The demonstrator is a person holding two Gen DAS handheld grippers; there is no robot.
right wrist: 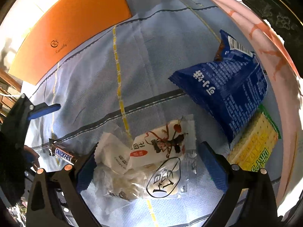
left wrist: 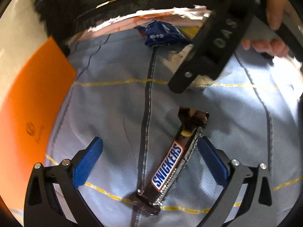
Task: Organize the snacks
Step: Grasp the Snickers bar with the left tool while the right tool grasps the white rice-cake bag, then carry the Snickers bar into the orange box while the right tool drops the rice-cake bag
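A Snickers bar (left wrist: 170,162) lies on the pale blue cloth (left wrist: 113,113) between the spread blue pads of my left gripper (left wrist: 149,147), which is open and touches nothing. It also shows small in the right wrist view (right wrist: 63,156). My right gripper (right wrist: 149,151) is open around clear and white snack packets (right wrist: 151,162) lying on the cloth. A blue snack bag (right wrist: 227,92) and a yellow cracker pack (right wrist: 253,147) lie to its right. The right gripper appears in the left wrist view (left wrist: 204,56) over the white packets.
An orange box lid (left wrist: 28,113) lies at the left of the cloth, also in the right wrist view (right wrist: 72,24). A pink rim (right wrist: 265,37) borders the cloth at right. The left gripper's blue pad (right wrist: 45,109) shows at the left edge.
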